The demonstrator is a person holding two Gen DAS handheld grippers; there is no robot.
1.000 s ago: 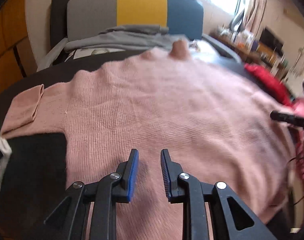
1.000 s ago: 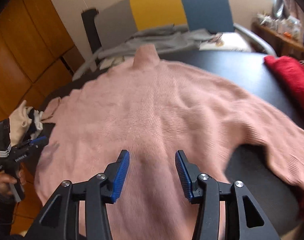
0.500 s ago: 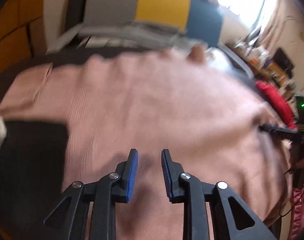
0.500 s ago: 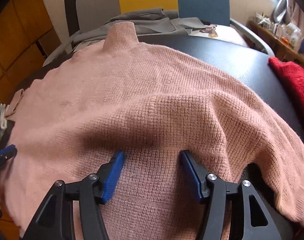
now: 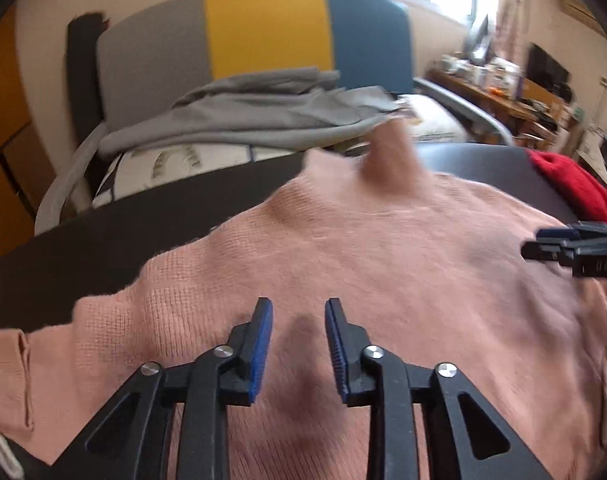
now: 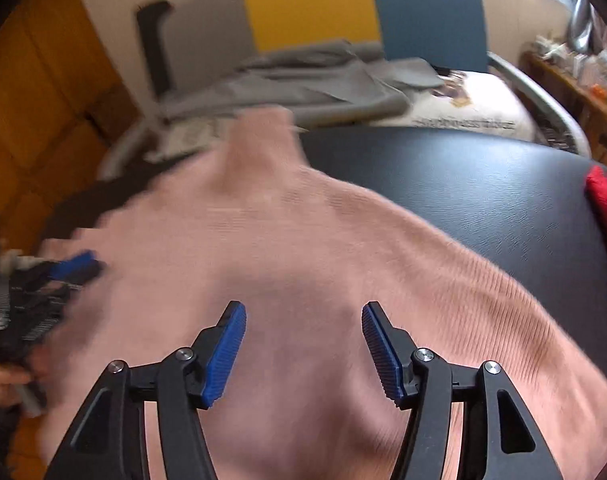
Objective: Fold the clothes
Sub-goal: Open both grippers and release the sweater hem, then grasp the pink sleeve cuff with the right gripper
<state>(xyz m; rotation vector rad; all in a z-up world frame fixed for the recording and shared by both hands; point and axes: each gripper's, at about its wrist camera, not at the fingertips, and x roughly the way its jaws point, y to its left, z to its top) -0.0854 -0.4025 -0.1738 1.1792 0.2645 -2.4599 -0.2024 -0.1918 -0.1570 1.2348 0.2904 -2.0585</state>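
A pink knit turtleneck sweater (image 5: 383, 280) lies spread on the black table (image 5: 143, 220), its collar (image 5: 387, 152) pointing at the chair. My left gripper (image 5: 298, 308) hovers over the sweater's left part, its jaws opening with nothing pinched between them. One folded-in sleeve cuff (image 5: 7, 376) lies at the lower left. In the right wrist view the same sweater (image 6: 303, 240) fills the middle. My right gripper (image 6: 303, 312) stands over its body, jaws opening and wide apart, only flat knit beneath them. Each gripper shows at the edge of the other's view: the right gripper (image 5: 563, 246), the left gripper (image 6: 63, 270).
A red garment (image 5: 571, 184) lies on the table's right end. Behind the table stands a chair (image 5: 263, 32) with a grey, yellow and blue back and a grey garment (image 5: 243, 120) heaped on it. A cluttered desk (image 5: 503, 92) is at the far right. A person's hand (image 6: 3, 384) holds the left tool.
Both grippers have travelled across the sweater and their jaws stand wider. The hump of knit at the right fingers half a second ago has flattened out.
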